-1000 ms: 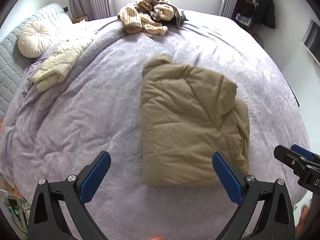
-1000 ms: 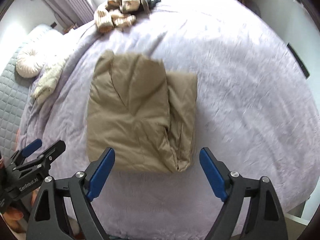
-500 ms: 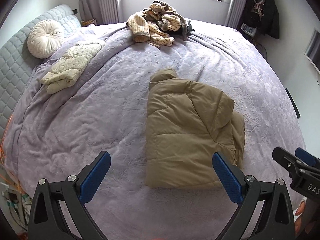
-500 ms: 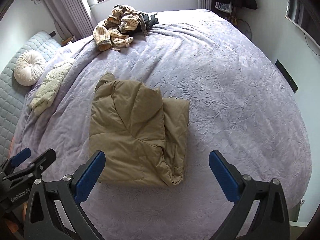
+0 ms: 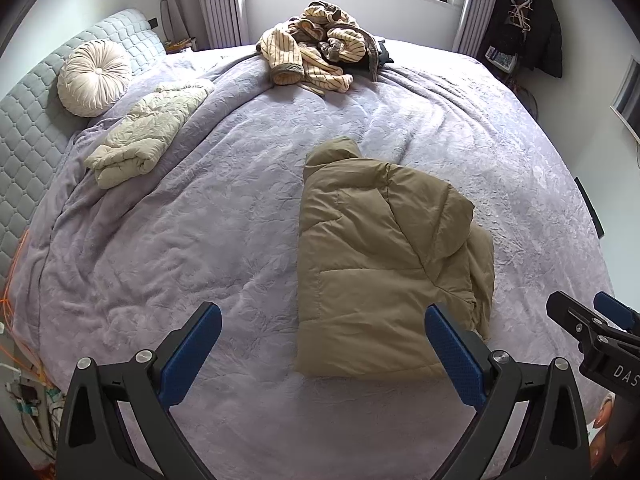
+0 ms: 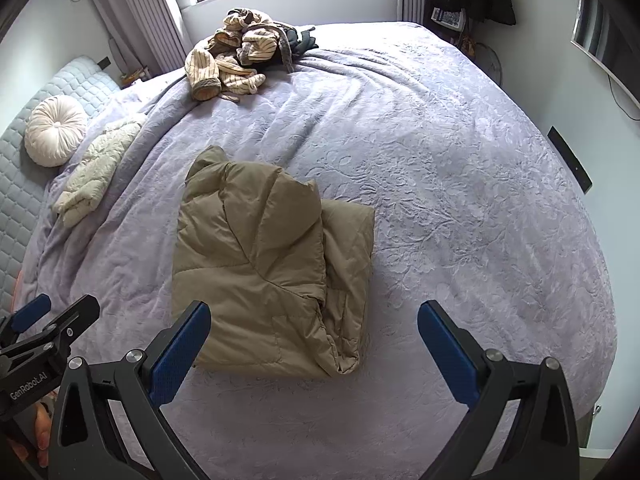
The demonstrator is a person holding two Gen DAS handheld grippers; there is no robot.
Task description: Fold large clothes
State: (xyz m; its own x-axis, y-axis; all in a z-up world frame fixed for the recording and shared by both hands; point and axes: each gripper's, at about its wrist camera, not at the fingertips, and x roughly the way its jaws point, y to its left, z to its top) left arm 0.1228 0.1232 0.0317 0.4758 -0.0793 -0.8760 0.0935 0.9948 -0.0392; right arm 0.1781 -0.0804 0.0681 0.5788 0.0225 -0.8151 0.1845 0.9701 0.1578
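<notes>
1. Grippers are held above the near edge of the bed, side by side, both aimed forward over the lavender embossed bedspread (image 5: 248,208).
2. Left gripper (image 5: 322,344): its blue-padded jaws are spread wide and nothing is gripped; the right-hand pad is seen over the near corner of the tan puffer jacket (image 5: 380,264), though contact cannot be judged.
3. Right gripper (image 6: 314,344): it is likewise released, jaws wide apart, with the jacket's near edge seen between the pads and nothing grasped.
4. The jacket is laid at the middle of the bed, at about 1 o'clock from the left gripper and 11 o'clock from the right one.
5. It is folded into a thick, roughly rectangular bundle; a quilted panel is doubled over the top, a narrower layer shows along its right side, and a rounded collar or hood end pokes out at the far corner.
6. A cream folded quilted garment (image 5: 144,136) and a round pleated cushion (image 5: 94,78) are seen at 10 o'clock.
7. A heap of striped beige clothes (image 6: 236,56) is piled at 12 o'clock near the window.
</notes>
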